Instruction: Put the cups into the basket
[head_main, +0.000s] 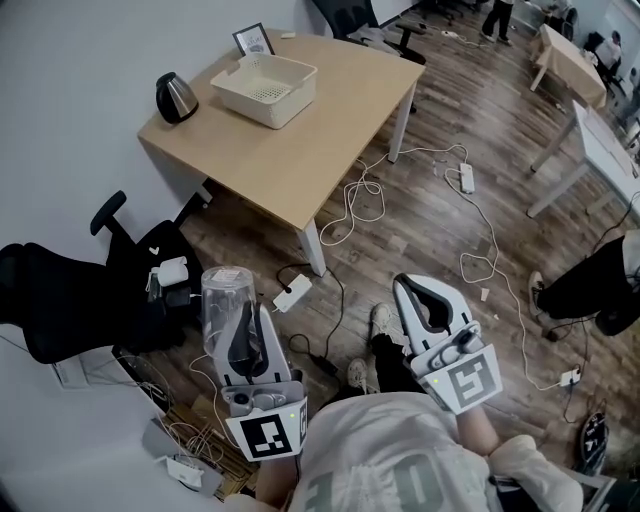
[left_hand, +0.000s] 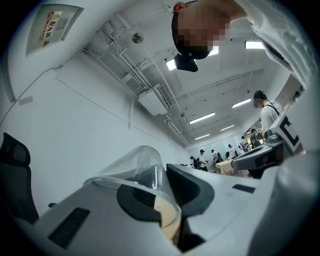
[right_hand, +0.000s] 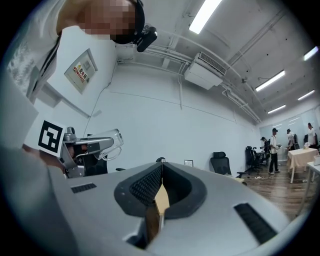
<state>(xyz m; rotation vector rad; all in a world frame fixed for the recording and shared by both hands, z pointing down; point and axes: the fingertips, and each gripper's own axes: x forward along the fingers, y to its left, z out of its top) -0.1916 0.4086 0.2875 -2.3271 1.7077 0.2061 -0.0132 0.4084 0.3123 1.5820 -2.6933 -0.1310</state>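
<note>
A clear plastic cup (head_main: 224, 298) is pinched by its wall in my left gripper (head_main: 243, 310), which is shut on it, with one finger inside the cup. In the left gripper view the cup (left_hand: 135, 167) covers the left finger and the gripper (left_hand: 165, 175) points up at the ceiling. My right gripper (head_main: 416, 288) is shut and holds nothing; its pads meet in the right gripper view (right_hand: 161, 172). That view also shows the cup (right_hand: 113, 139) off to the left. Both grippers hang over the floor, well short of the white basket (head_main: 263, 88) on the wooden table (head_main: 300, 160).
A black kettle (head_main: 177, 97) and a small picture frame (head_main: 254, 40) share the table with the basket. A black office chair (head_main: 70, 300) stands at the left. Cables and power strips (head_main: 466, 178) lie on the wood floor. More tables (head_main: 600, 140) stand at the right.
</note>
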